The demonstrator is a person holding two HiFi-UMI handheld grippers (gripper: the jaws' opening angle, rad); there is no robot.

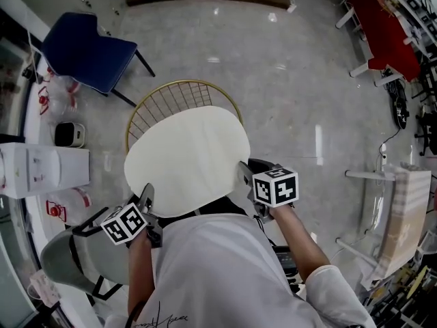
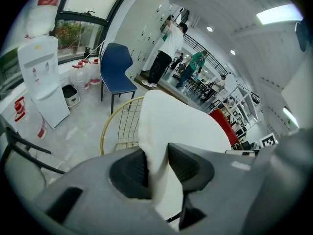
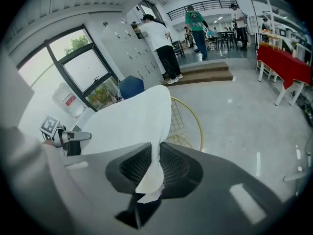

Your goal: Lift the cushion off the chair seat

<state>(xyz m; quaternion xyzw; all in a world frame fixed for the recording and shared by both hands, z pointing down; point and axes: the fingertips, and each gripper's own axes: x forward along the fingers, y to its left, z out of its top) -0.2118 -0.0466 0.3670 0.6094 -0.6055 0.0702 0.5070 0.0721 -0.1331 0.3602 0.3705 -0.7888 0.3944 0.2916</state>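
Far left: a white box-shaped water dispenser (image 1: 41, 171) is seen standing on the glossy grey floor (image 1: 300, 101).
Upper left: a dark blue padded chair (image 1: 85, 50) is seen on black legs, near the wire chair but apart from it.
Lower left: a grey plastic chair with a black frame (image 1: 68, 258) is set just beside the person's left arm.
Left tool: the left tool (image 1: 146, 200) is clamped on the near-left edge of the cushion. In the left gripper view (image 2: 156, 155) the cream edge is pinched between both dark pads.
Cushion: the cream oval flat cushion (image 1: 188, 157) is held at its two near corners between the tools. It is spread over the seat of the wire chair with its far end tipped up (image 2: 181, 126). Contact with the seat cannot be told.
Chair: only the gridded back and rim of the gold round wire chair (image 1: 179, 91) are shown past the cushion's far edge.
Right tool: the right tool (image 1: 244, 173) is clamped on the near-right edge. In the right gripper view (image 3: 155, 155) a thin fold of cushion (image 3: 132, 119) is squeezed between the ribbed pads.
Person: a white shirt (image 1: 218, 272) is seen below the cushion, with both arms reaching forward.
Far right: a red-topped table with white legs (image 1: 386, 33) is placed well apart from the wire chair.
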